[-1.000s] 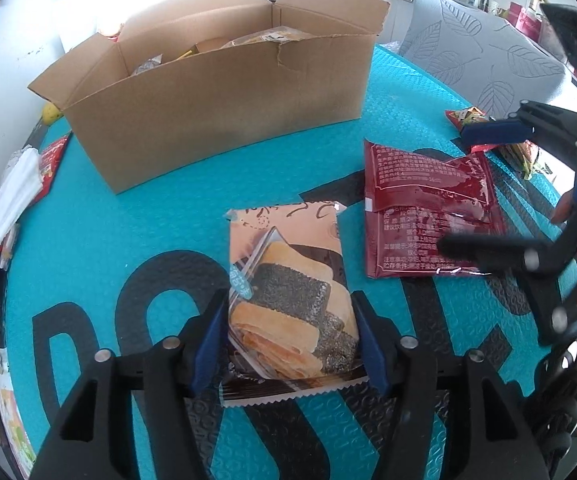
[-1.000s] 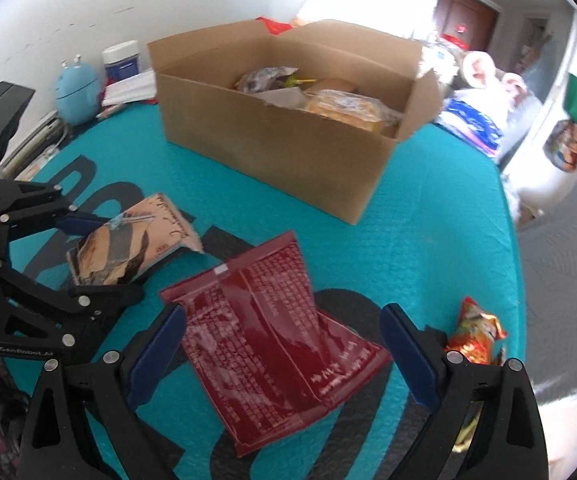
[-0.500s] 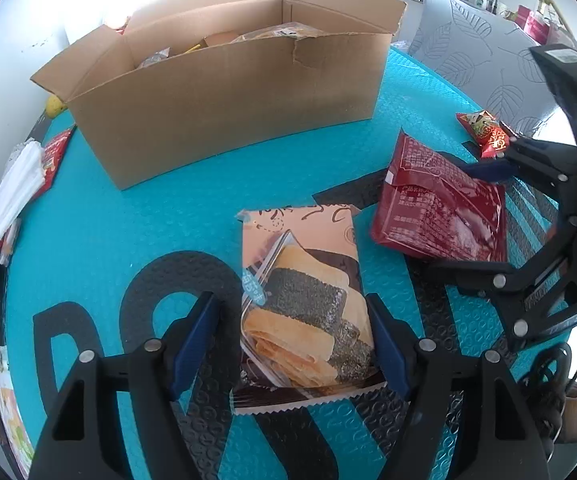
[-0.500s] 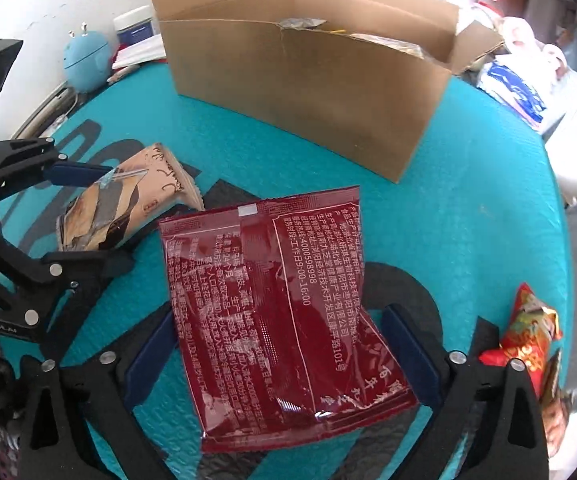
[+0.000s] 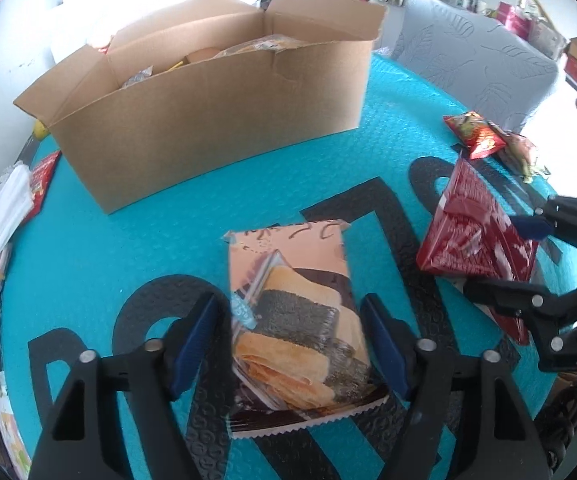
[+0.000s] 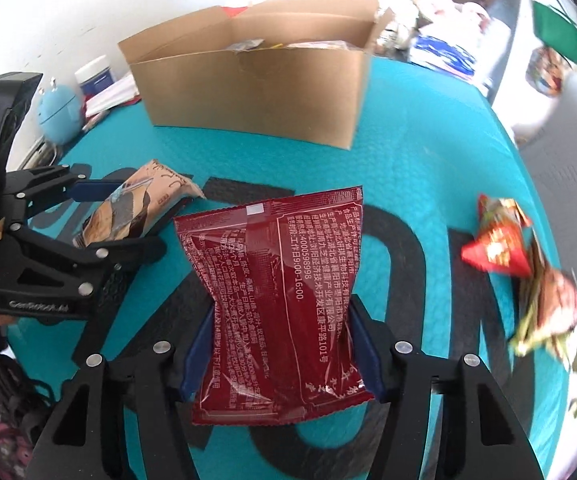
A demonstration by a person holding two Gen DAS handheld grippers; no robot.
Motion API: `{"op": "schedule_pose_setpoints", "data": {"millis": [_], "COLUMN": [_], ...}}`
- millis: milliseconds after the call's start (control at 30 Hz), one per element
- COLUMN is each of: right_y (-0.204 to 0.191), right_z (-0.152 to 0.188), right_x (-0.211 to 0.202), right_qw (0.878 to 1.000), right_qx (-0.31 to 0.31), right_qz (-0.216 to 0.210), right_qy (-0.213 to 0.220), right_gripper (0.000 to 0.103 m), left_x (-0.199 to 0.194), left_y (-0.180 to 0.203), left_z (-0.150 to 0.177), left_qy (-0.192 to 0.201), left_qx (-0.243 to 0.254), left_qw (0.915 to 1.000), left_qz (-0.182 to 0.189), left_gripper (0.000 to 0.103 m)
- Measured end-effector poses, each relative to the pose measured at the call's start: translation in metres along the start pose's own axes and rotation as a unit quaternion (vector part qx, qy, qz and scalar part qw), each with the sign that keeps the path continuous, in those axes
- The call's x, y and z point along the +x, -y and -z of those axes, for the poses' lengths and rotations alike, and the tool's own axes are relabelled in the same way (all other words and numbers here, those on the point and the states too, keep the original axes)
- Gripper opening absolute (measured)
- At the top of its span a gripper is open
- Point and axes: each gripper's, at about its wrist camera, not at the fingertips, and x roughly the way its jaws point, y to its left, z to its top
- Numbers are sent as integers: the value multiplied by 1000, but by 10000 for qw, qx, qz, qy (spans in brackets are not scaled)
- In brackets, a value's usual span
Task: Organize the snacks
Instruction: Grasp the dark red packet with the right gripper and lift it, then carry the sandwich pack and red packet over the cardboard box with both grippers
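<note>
1. The right tool (image 6: 282,344) is pinching the dark red packet (image 6: 276,300) across its near half; the foil is buckling inward between the blue pads, so the tool is gripping it, roughly half closed.
2. Those jaws have just been closing: a second ago they were standing wide on either side of the packet as it lay flat, and now the packet is creased at the waist.
3. The left tool (image 5: 296,344) is straddling the peach-coloured pastry packet (image 5: 296,324) near the middle of the bench (image 5: 88,248). Its jaws have just been closing a little after a brief widening. The right pad looks to be touching the wrapper; a sliver of gap is showing on the left, so I am reading it as partly open and not yet clamping.
4. The cardboard box (image 5: 216,120) is standing at the far side, open and already holding snacks. Small red packets (image 6: 496,248) are lying at the right edge.
5. In my judgement, both packets are going to be light, soft and slick: film that crumples and slides. The pastry inside is probably fragile, so a gentle squeeze across the narrow width, near the middle, is looking safest; the red packet is tolerating a firmer pinch.
6. Compared with earlier, the box is sitting farther off in the left view.
</note>
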Motion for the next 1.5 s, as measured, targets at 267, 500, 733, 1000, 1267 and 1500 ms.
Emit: {"op": "schedule_pose_setpoints", "data": {"millis": [267,500,733,1000,1267,1500], "right_y": [-6,-4,-10,-20,-36,-46], "right_z": [18,30,42,40,30,8], "right_x": [-12,-23,-34,-49,-63,-78], "right_qw": [9989,9946,9903,9849,9860,9871], "right_qx": [400,965,1239,1403,1083,708], "right_qz": [235,169,-55,-289,-489,-445], "right_qy": [71,344,626,976,1172,1369], "right_gripper": [61,57,55,54,54,54], "left_x": [-5,-19,-34,-54,-78,-95], "left_y": [21,24,21,18,11,1], "left_z": [0,4,7,6,3,-10], "left_qy": [24,58,180,371,656,967], "left_qx": [545,560,395,319,158,28], "left_qw": [9985,9978,9976,9974,9966,9947], "left_qz": [-16,354,539,537,469,356], "left_gripper": [52,52,52,52,52,52]}}
